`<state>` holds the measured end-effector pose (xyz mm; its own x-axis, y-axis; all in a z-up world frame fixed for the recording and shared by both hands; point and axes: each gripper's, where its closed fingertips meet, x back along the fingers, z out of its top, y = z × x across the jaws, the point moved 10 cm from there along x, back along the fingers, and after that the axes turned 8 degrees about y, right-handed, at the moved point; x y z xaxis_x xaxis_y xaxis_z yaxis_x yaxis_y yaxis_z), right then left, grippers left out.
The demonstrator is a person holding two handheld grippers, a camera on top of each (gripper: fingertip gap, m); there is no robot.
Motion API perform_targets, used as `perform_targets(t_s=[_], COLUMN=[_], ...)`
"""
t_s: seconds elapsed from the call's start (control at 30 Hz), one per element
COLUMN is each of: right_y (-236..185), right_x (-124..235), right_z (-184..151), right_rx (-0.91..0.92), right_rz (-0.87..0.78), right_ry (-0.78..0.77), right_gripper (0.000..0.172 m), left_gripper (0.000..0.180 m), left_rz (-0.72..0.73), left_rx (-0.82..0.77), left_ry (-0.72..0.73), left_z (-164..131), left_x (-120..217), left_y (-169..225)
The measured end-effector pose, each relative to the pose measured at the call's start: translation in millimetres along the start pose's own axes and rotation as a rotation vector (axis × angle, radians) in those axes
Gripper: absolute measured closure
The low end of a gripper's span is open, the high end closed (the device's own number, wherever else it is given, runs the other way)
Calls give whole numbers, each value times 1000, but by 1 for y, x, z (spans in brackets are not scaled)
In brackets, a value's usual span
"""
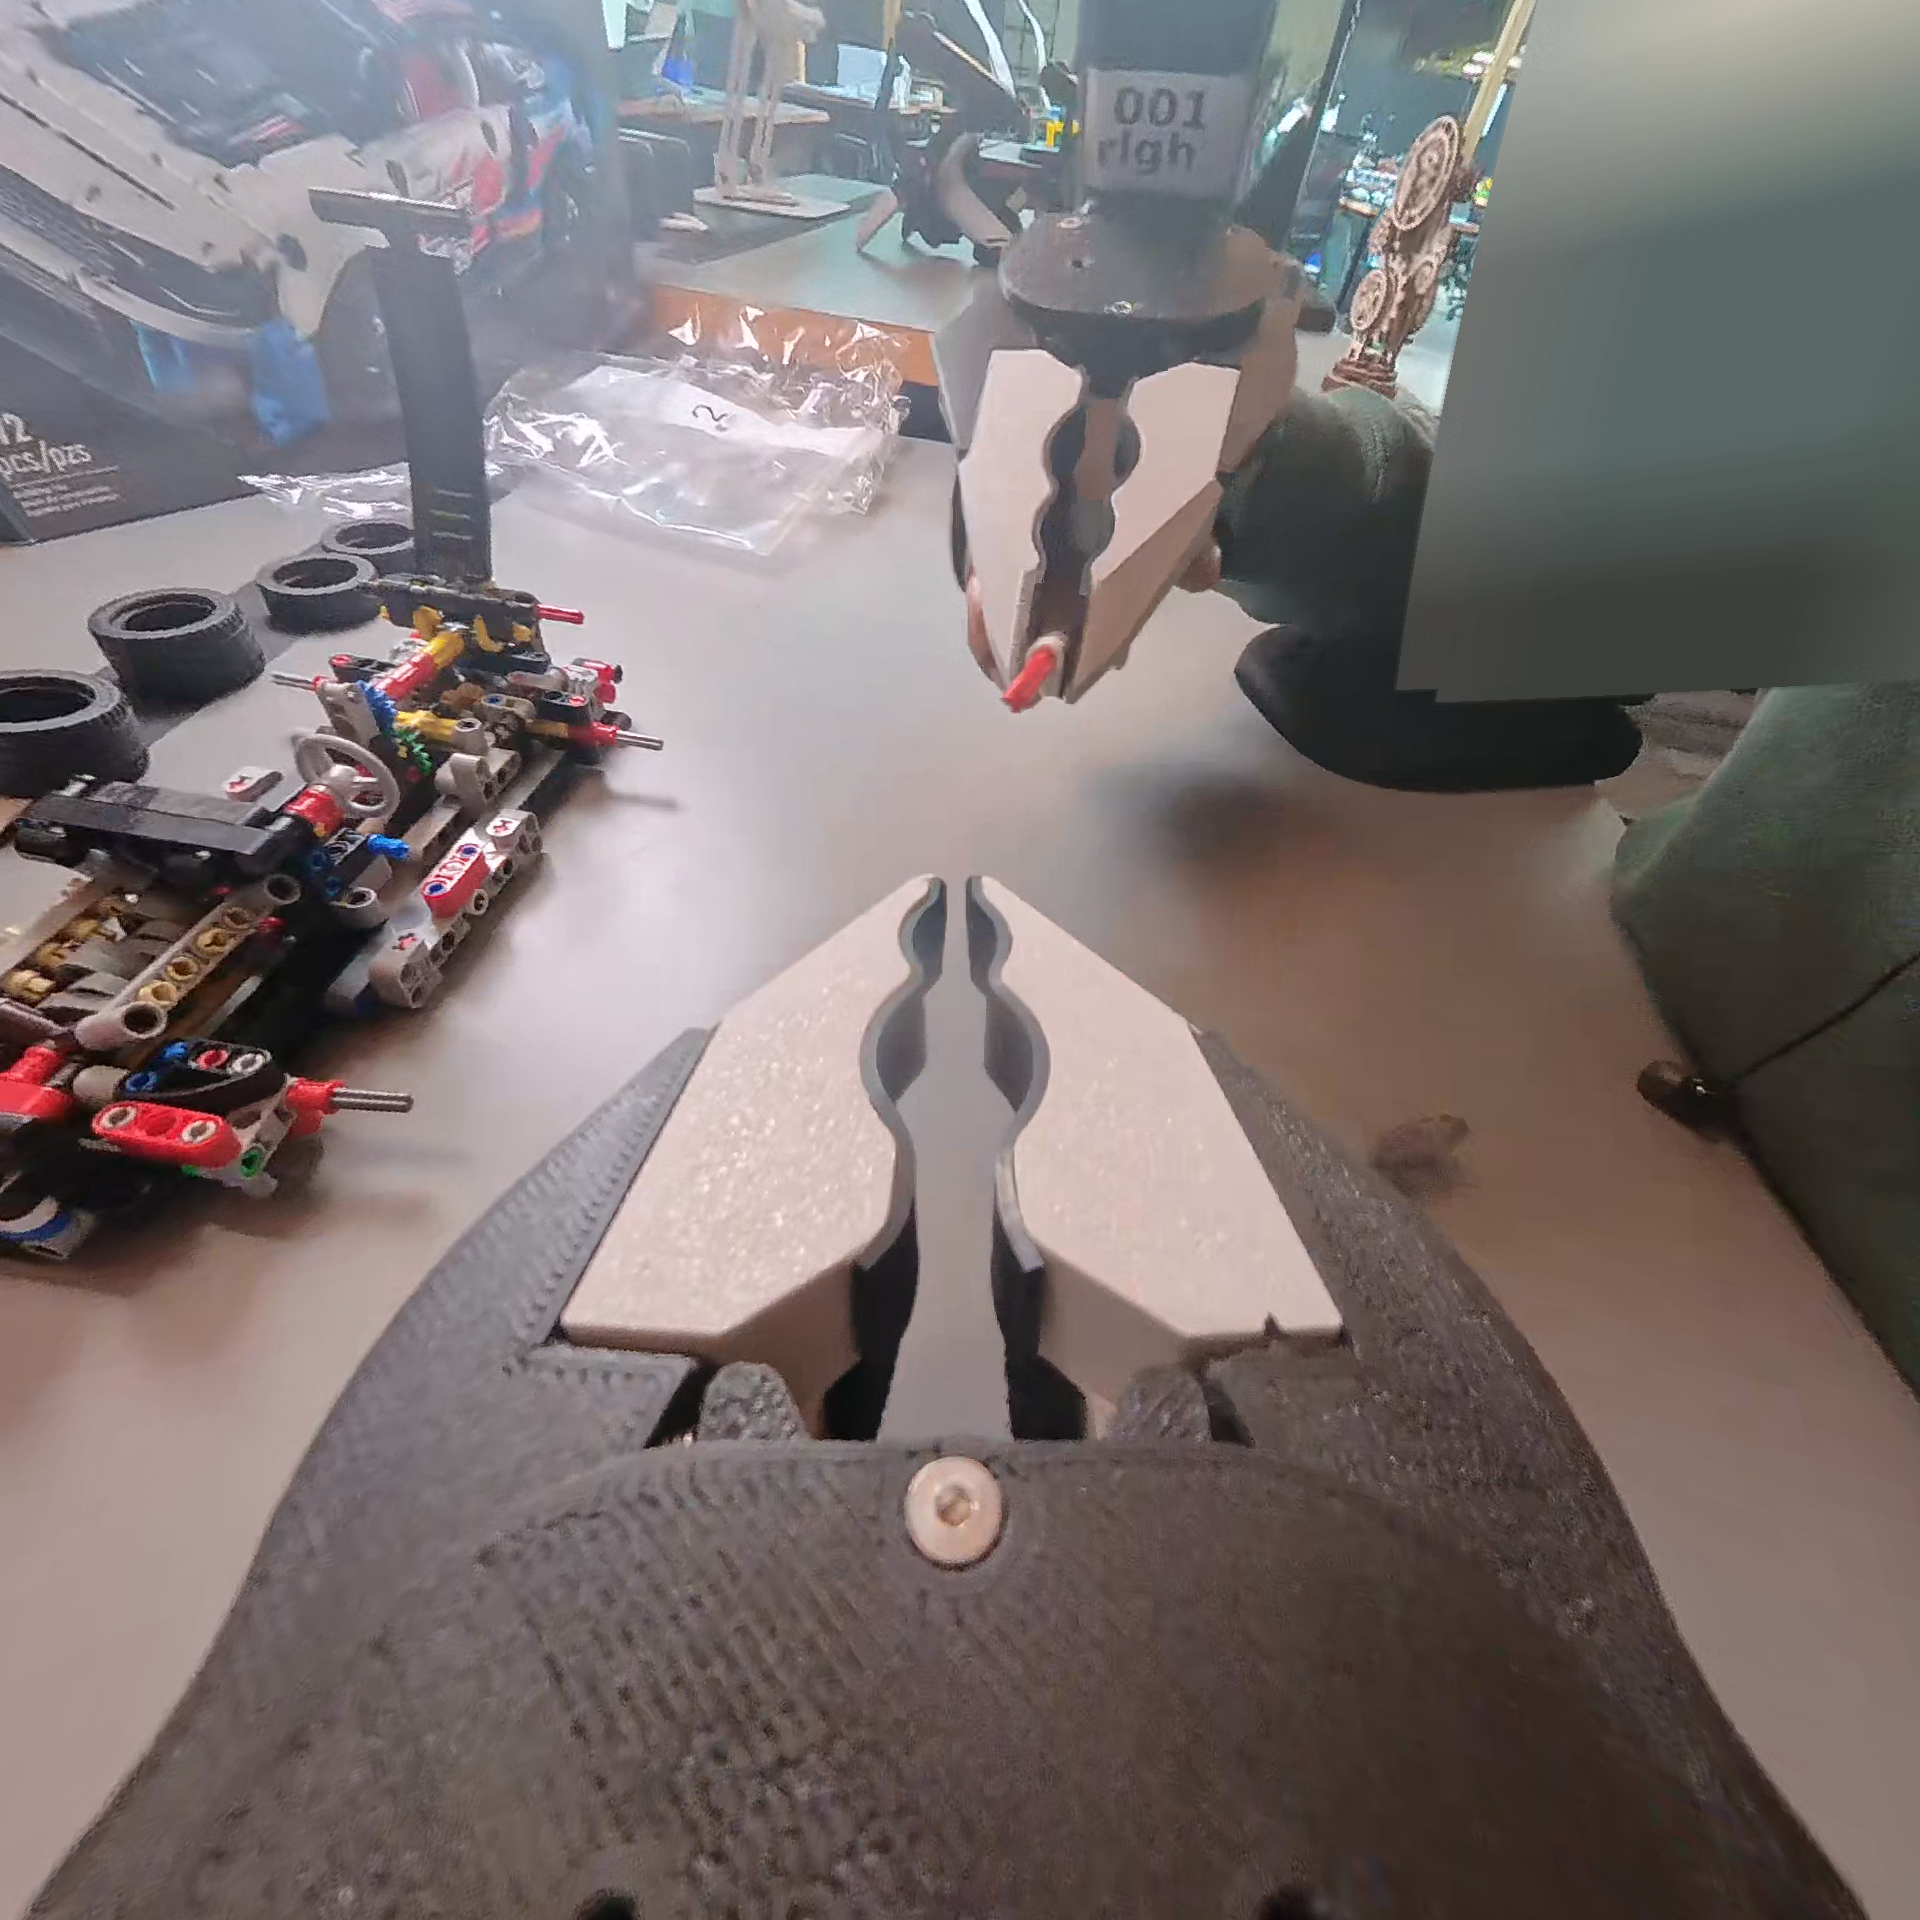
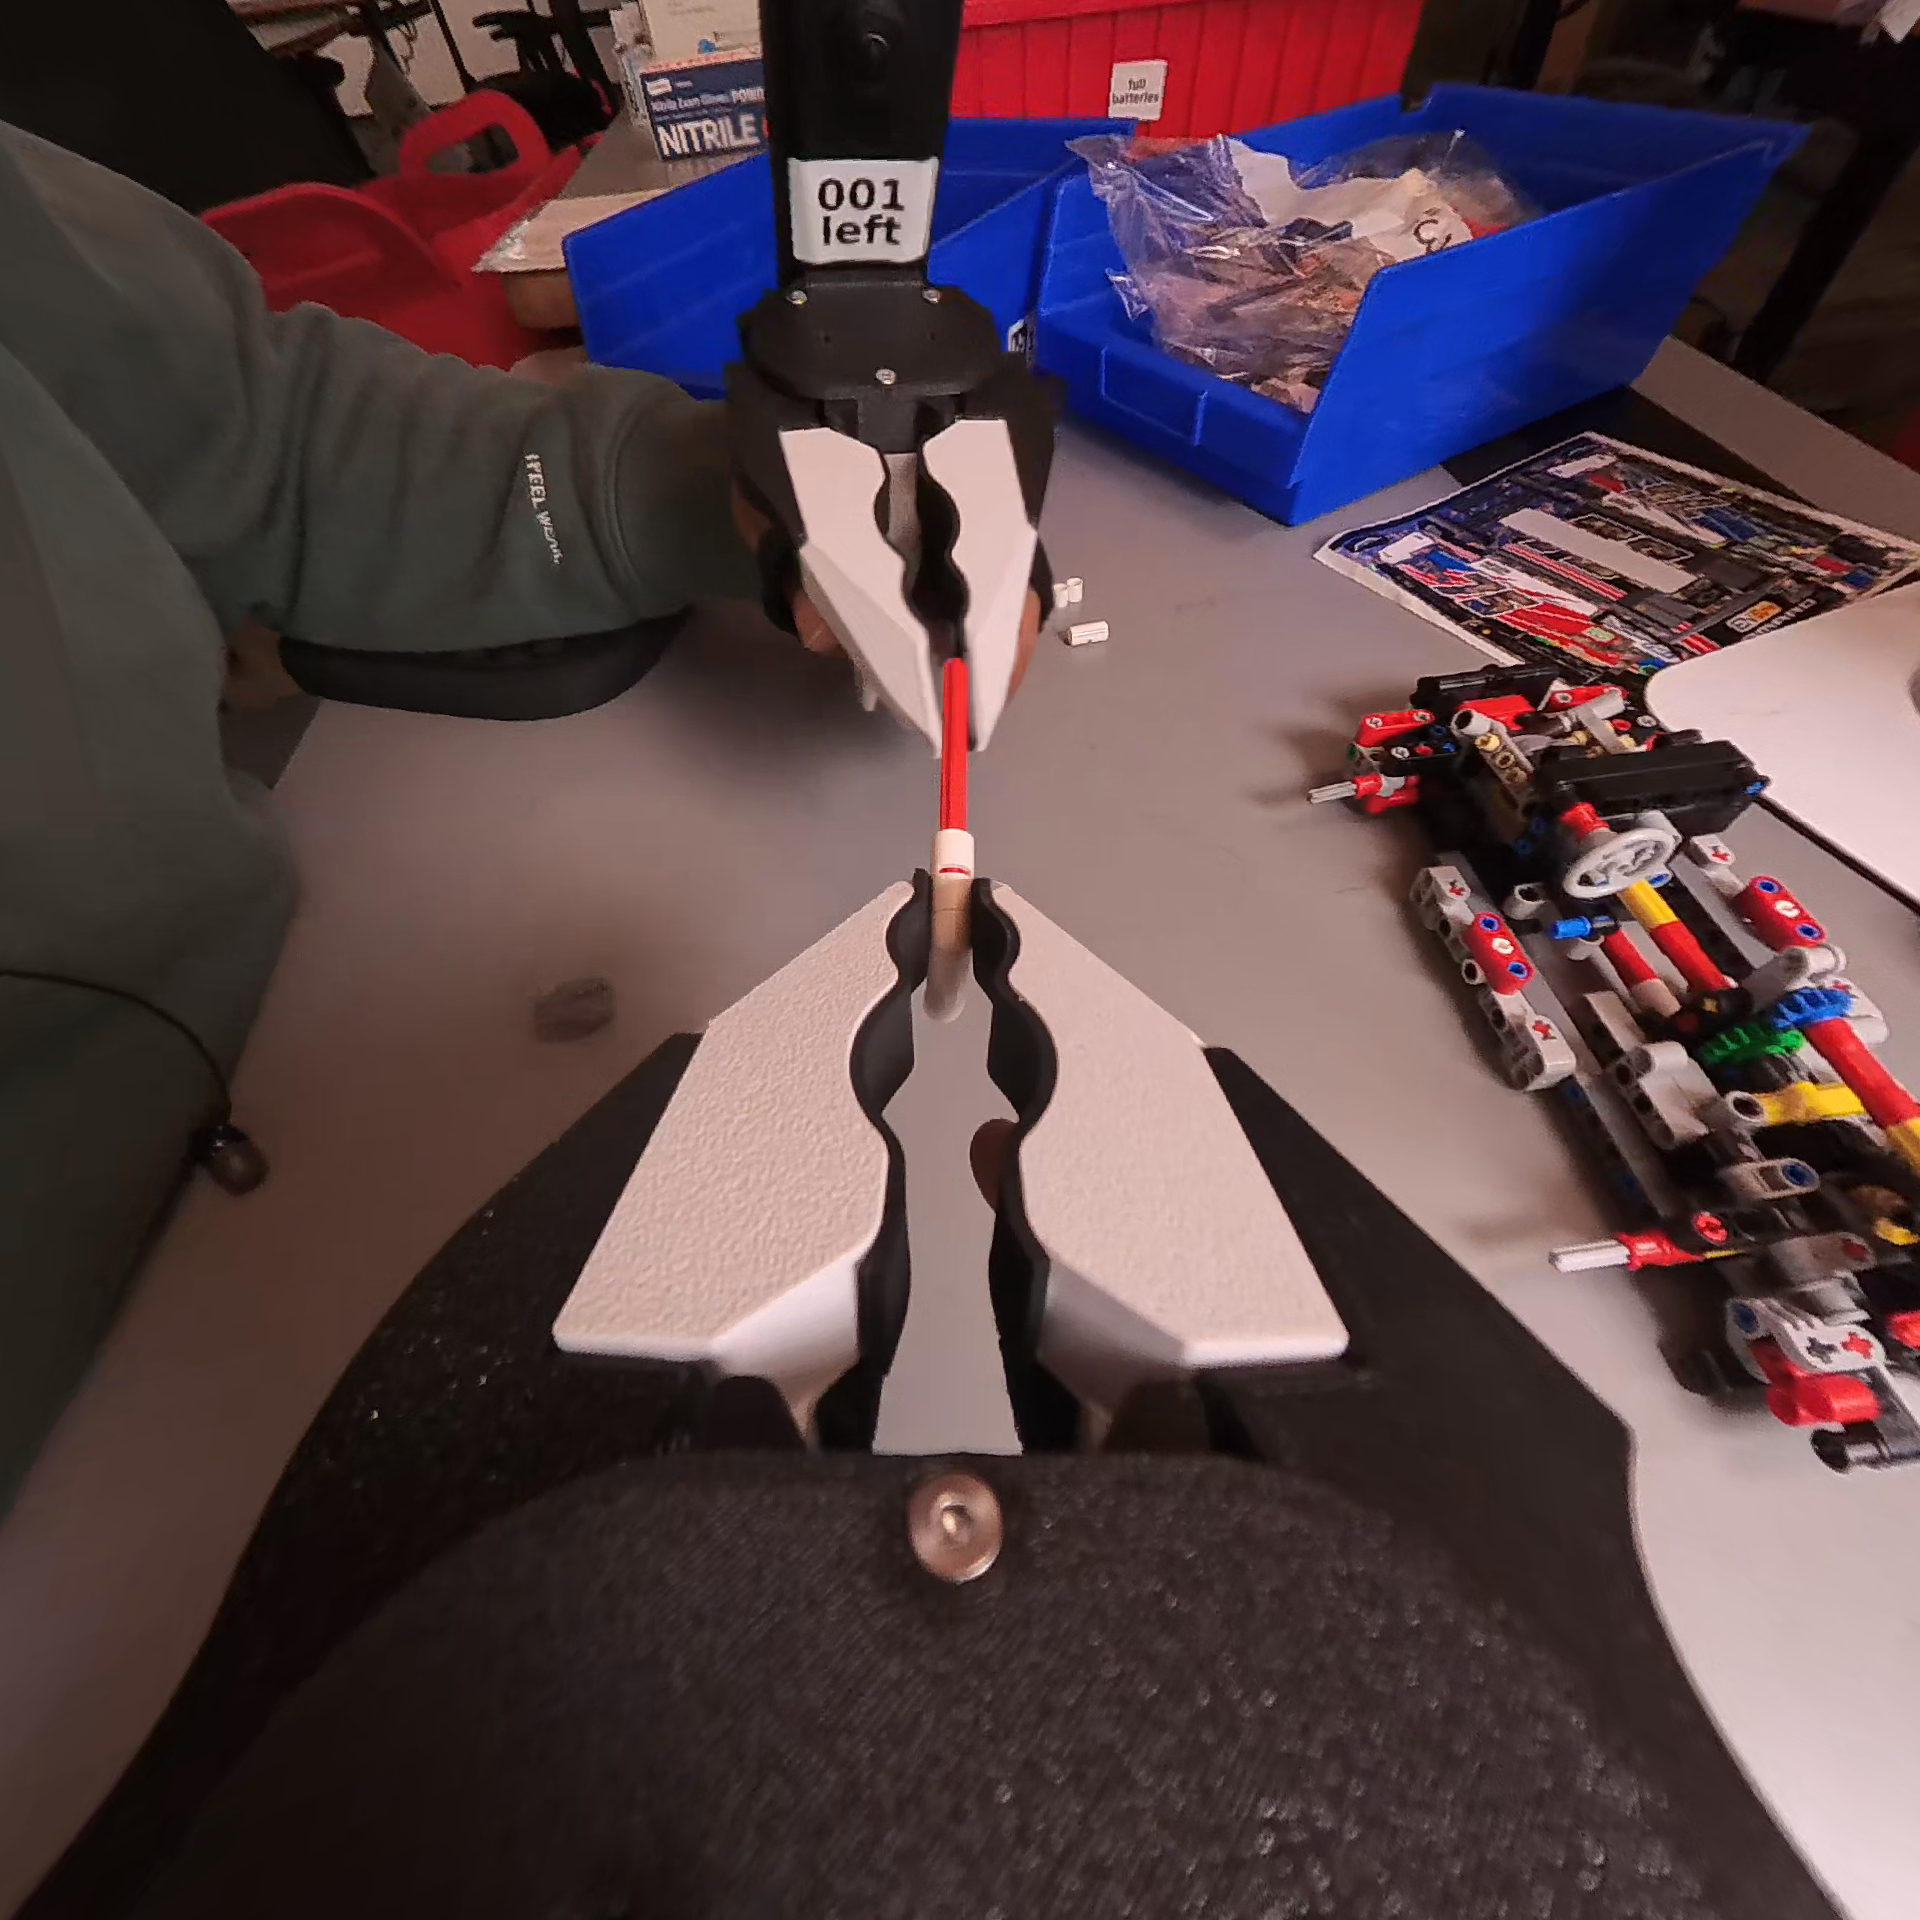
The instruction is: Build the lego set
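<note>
Red axle, with a pale sleeve on its near end, is up in the air over the grey table, between my two grippers. My right gripper grasps it: both black pads press on the sleeve, and the red part points away toward my left gripper.

In the right wrist view the far end of the axle seems to lie between the left fingers. The left wrist view shows it is not so: my left fingers are clenched with only a thin slit at the tips and nothing between them, and the axle hangs well apart from them.

Only the left wrist view shows four black tyres, one clear bag and one printed box. Only the right wrist view shows two blue bins, one booklet and two small white pieces. One brick-built chassis is in both views.
</note>
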<state>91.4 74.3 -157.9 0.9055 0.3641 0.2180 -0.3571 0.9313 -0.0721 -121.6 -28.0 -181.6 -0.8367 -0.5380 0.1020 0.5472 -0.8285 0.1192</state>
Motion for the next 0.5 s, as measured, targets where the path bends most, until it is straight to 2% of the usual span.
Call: perform_targets(t_s=[0.1,0.27,0.37,0.5], right_y=[7,19,22,24], right_x=[3,5,5,4], right_z=[-5,-19,-22,-24], right_rx=[-16,-46,-46,-35], right_rz=[-19,-50,-66,-78], right_ry=[-2,-31,-48,-59], right_gripper=[167,167,167,167], left_gripper=[174,168,165,157], left_rz=[-95,-320,-364,-378], left_rx=[15,-24,-94,-200], left_ry=[-61,-254,-424,-543], left_z=[-4,-17,-27,-35], left_x=[-2,-23,-40,-57], left_y=[9,43,64,85])
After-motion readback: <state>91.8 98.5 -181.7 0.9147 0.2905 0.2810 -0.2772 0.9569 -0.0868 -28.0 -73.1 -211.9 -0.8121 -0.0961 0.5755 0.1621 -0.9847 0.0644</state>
